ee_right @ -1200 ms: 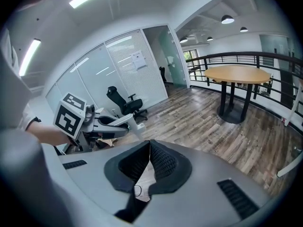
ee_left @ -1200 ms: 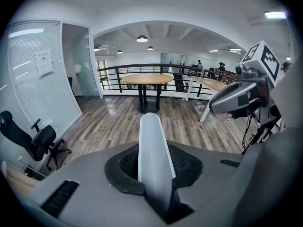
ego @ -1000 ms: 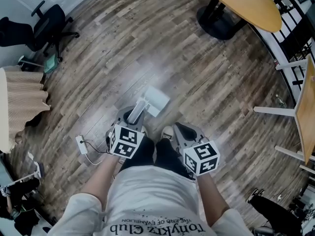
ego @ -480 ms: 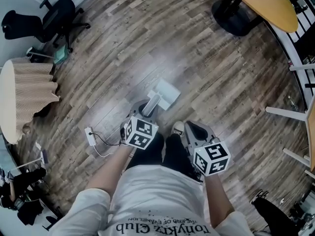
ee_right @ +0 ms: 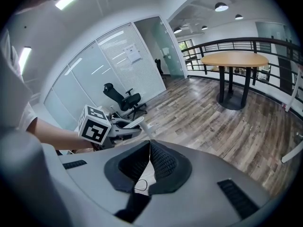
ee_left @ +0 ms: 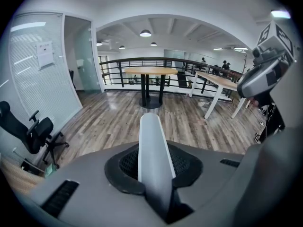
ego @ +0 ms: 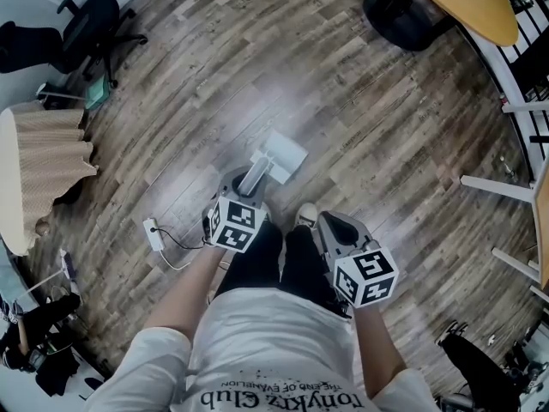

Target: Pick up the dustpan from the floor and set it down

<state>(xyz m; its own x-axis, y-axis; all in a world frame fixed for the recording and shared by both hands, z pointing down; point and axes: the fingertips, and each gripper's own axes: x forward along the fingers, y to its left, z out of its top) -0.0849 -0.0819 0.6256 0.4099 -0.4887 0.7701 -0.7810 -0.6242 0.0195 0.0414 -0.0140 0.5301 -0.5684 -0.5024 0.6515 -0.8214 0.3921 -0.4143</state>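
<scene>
At the frame's centre, your left tool (ego: pixel 241 187) clamps the dustpan (ego: pixel 284 154) by its handle; your right tool (ego: pixel 329 225), lower right, is closed and empty.

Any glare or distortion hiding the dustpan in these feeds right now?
Head view: pale glare on the floor beside the dustpan, yet readable; fisheye warps the edges. Left gripper view: dark rounded corners, dustpan handle close and soft. Right gripper view: same vignette, bright ceiling lights.
</scene>
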